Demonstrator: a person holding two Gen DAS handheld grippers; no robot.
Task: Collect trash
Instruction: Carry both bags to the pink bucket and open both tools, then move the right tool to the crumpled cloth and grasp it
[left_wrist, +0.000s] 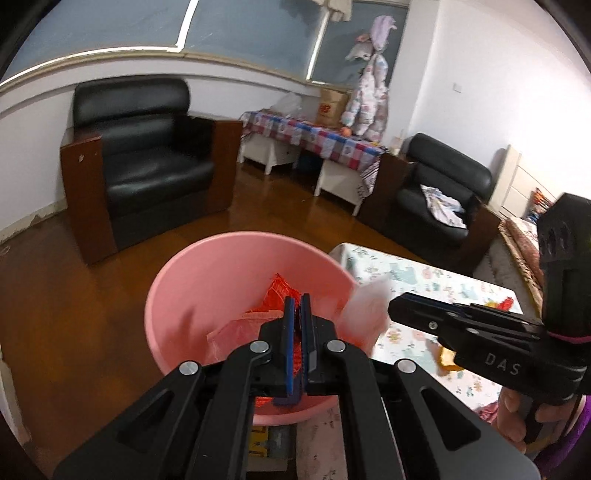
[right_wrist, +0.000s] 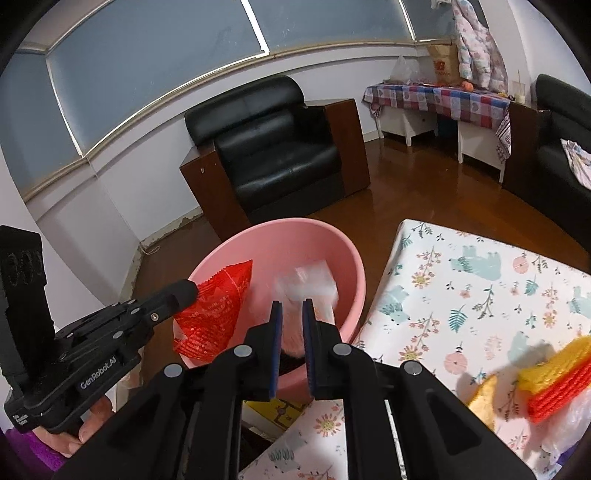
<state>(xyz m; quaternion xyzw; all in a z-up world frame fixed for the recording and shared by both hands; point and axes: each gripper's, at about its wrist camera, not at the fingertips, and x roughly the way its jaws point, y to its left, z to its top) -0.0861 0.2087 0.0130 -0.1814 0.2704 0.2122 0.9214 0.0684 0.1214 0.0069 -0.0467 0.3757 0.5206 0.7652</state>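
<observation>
A pink basin (left_wrist: 207, 280) stands beside the table, also in the right wrist view (right_wrist: 295, 236). My left gripper (left_wrist: 297, 304) is shut on a red snack wrapper (left_wrist: 277, 295) and holds it over the basin; the wrapper shows clearly in the right wrist view (right_wrist: 218, 310). My right gripper (right_wrist: 291, 308) is slightly parted, with a blurred clear plastic wrapper (right_wrist: 306, 280) just beyond its fingertips over the basin. That wrapper also shows in the left wrist view (left_wrist: 365, 310). A pale pink bag (left_wrist: 236, 328) lies in the basin.
A table with a floral cloth (right_wrist: 480, 280) is on the right, holding yellow and orange trash (right_wrist: 546, 376) and a clear bag (right_wrist: 569, 421). Black armchairs (left_wrist: 147, 155) and a checked-cloth bench (left_wrist: 314, 136) stand further back on the wooden floor.
</observation>
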